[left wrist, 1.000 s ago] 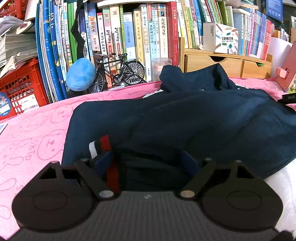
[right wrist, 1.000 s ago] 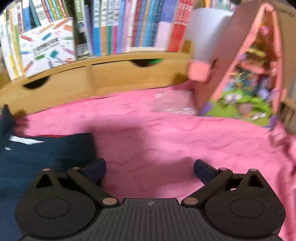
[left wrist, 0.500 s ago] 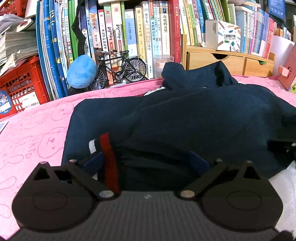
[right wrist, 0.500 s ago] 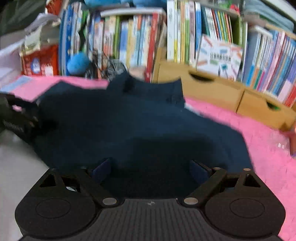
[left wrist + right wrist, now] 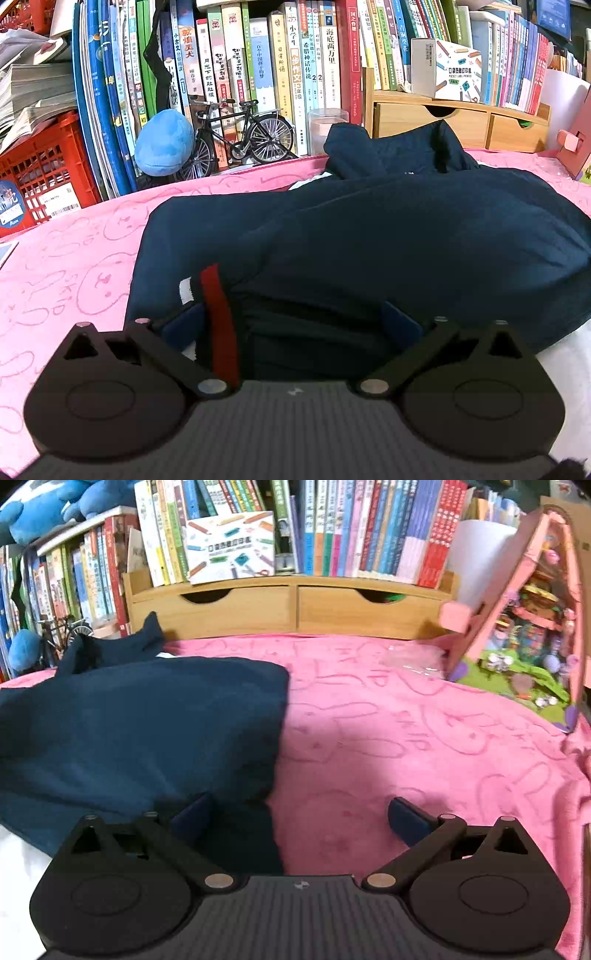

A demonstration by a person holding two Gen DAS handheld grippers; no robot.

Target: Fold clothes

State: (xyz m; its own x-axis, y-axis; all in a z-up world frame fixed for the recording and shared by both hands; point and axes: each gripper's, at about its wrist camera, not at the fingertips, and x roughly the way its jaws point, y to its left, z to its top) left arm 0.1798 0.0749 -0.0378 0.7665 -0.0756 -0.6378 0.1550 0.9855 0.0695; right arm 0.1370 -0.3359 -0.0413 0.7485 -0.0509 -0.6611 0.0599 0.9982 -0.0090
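A dark navy garment with a red and white striped band lies bunched on the pink blanket. My left gripper is open, its fingers spread around the garment's near edge and the striped band. In the right wrist view the same garment lies to the left on the pink blanket. My right gripper is open at the garment's near right corner; its left finger is over cloth, its right finger over bare blanket.
Books, a red crate, a blue plush ball and a model bicycle line the back. A wooden drawer unit and a pink dollhouse stand behind and to the right.
My right gripper swung from the bare blanket over the garment and now sits at its right corner. My left gripper edged forward around the striped band. Both stayed open.
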